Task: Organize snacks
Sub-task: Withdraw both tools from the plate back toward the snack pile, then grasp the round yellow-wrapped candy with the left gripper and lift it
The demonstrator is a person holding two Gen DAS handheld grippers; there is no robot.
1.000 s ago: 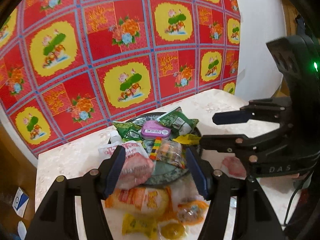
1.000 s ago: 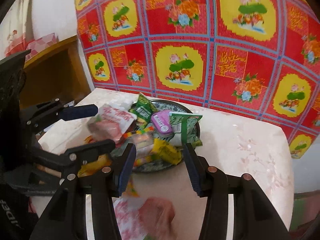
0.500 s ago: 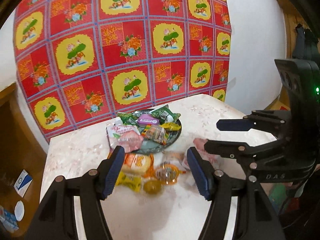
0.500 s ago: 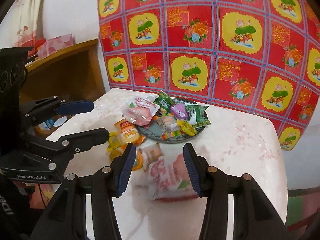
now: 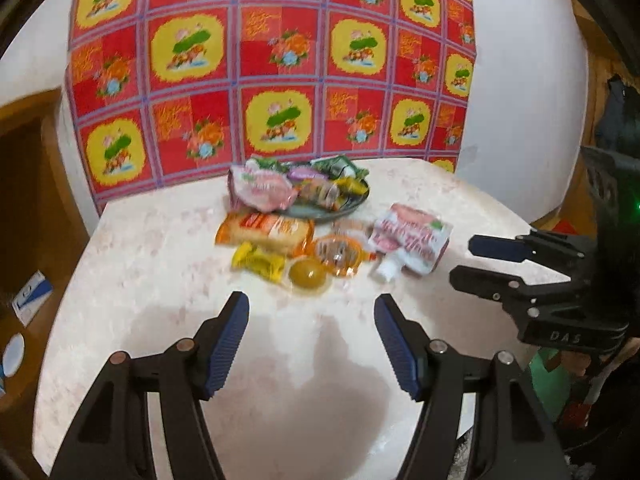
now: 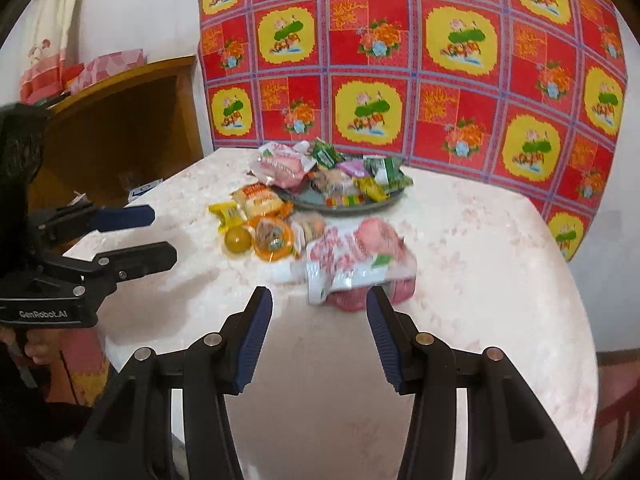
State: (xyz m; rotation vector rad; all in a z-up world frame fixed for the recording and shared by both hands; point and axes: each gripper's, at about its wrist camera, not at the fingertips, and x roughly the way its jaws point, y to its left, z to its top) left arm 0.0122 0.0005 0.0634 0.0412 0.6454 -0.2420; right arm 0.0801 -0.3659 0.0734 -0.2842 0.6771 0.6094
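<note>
Snacks sit in the upper middle of both views, some heaped on a dark round plate (image 5: 320, 213) and the rest scattered on the pale, marbled bench (image 5: 160, 264) just in front of it. I judge the sorting only part done, since loose packets ring the plate's near rim.

Largest of the loose ones is the pink and white pouch (image 6: 352, 260), a glossy, crinkled film bag with a white spout, lying flat just beyond my right claw (image 6: 316, 336); it looks slippery and floppy, best pinched at an edge. A similar pink pouch (image 5: 260, 190) drapes over the plate's left rim. Next down is the orange packet (image 5: 266, 230), a soft pillow shape touching the plate's front edge. Smaller again are the round orange-rimmed jelly cup (image 5: 338, 252), the yellow wrapped sweet (image 5: 260, 262) and the smooth olive-gold ball in clear wrap (image 5: 307, 274), clustered together nearest my left claw (image 5: 312, 344).

Both claws hang over bare bench with the jaws parted and nothing between their ribbed blue pads, each aimed down toward the pile, which suits reaching in from either side.
</note>
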